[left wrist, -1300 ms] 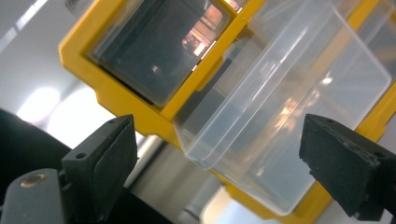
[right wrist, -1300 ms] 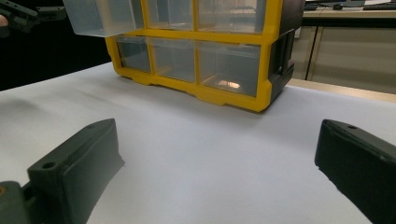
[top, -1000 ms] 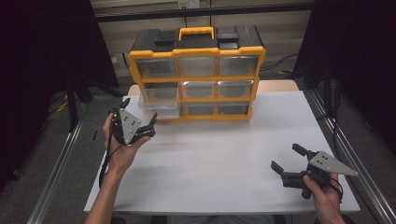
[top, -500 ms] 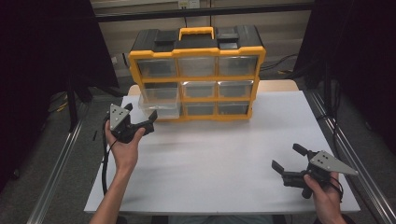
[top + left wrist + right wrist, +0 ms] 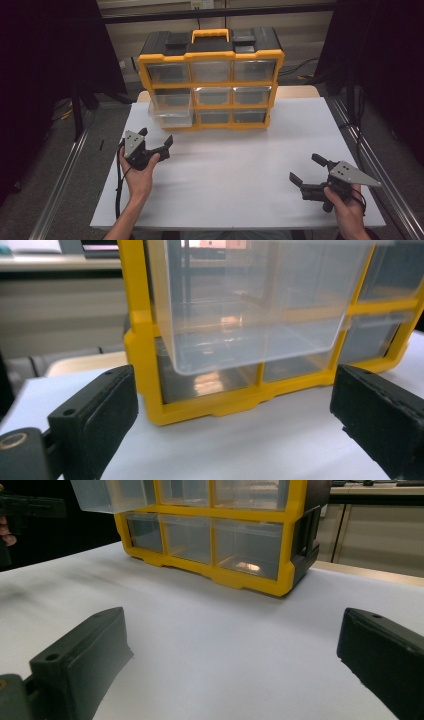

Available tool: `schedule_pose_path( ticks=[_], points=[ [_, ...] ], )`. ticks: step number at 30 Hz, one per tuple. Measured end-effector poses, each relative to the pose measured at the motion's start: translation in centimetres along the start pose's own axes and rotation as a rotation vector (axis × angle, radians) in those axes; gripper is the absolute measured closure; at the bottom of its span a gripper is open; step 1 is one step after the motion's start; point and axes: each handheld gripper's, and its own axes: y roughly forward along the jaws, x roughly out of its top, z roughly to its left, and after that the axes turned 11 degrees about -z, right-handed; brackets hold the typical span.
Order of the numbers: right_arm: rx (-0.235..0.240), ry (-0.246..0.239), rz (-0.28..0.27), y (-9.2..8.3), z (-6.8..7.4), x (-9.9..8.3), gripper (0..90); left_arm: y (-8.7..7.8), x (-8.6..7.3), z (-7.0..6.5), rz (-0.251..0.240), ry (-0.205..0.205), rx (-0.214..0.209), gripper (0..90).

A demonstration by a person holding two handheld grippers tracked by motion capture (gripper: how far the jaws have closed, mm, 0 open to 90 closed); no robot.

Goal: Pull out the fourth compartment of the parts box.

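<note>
A yellow and black drawer cabinet (image 5: 210,82) stands at the back of the white table (image 5: 240,165). Its clear middle-left drawer (image 5: 171,109) is pulled out and looks empty. My left gripper (image 5: 156,137) is open just in front of and below that drawer, touching nothing. In the left gripper view the drawer (image 5: 250,305) hangs out of the yellow frame (image 5: 137,340) beyond my open left gripper (image 5: 235,390). My right gripper (image 5: 306,168) rests open near the table's front right. From the right gripper view (image 5: 235,640) the cabinet (image 5: 220,575) is farther off.
The other clear drawers (image 5: 232,95) are closed. Dark curtains and metal rails (image 5: 55,195) flank the table. Bare white tabletop (image 5: 235,150) lies between the two grippers. The left gripper (image 5: 30,507) shows at the far left of the right gripper view.
My left gripper has shifted slightly right and toward the near side, away from the open drawer's front. The right gripper has stayed in place.
</note>
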Motion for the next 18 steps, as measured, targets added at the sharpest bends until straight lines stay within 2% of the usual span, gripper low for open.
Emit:
schedule_pose_path(
  ticks=[1, 2, 4, 5, 8, 10, 11, 13, 17, 18],
  points=[
    [-0.003, 0.001, 0.003, 0.0, 0.0, 0.0, 0.0, -0.2, -0.2, 0.1, 0.012, 0.006, -0.011, 4.8],
    [-0.005, 0.004, 0.009, 0.0, 0.0, 0.0, 0.0, -0.4, -0.4, 0.0, 0.011, -0.016, -0.020, 4.6],
    [-0.011, 0.002, 0.013, 0.1, -0.1, -0.1, 0.0, -0.7, -0.7, -0.4, 0.024, -0.031, -0.043, 4.4],
    [-0.013, 0.000, 0.016, 0.1, -0.1, -0.1, 0.0, -0.7, -0.7, -0.5, 0.013, -0.023, -0.053, 4.4],
    [-0.014, -0.004, 0.023, 0.1, 0.0, -0.1, 0.0, -1.6, -0.8, -1.2, 0.018, -0.013, -0.085, 4.3],
    [-0.017, -0.004, 0.019, 0.1, 0.1, 0.0, 0.0, -2.2, -0.8, -1.4, 0.005, -0.029, -0.102, 4.0],
    [-0.018, -0.004, 0.019, 0.1, 0.1, 0.0, 0.0, -2.6, -0.7, -1.3, 0.006, -0.014, -0.109, 3.9],
    [-0.017, -0.005, 0.020, 0.1, 0.1, -0.1, 0.0, -3.1, -0.6, -1.1, -0.002, 0.003, -0.090, 3.8],
    [-0.017, -0.005, 0.023, 0.1, 0.0, 0.0, 0.0, -4.2, -0.6, -0.5, -0.007, -0.017, -0.070, 3.3],
    [-0.017, -0.004, 0.022, 0.1, 0.0, 0.0, 0.0, -4.5, -0.7, -0.5, -0.009, -0.019, -0.080, 3.3]
  ],
)
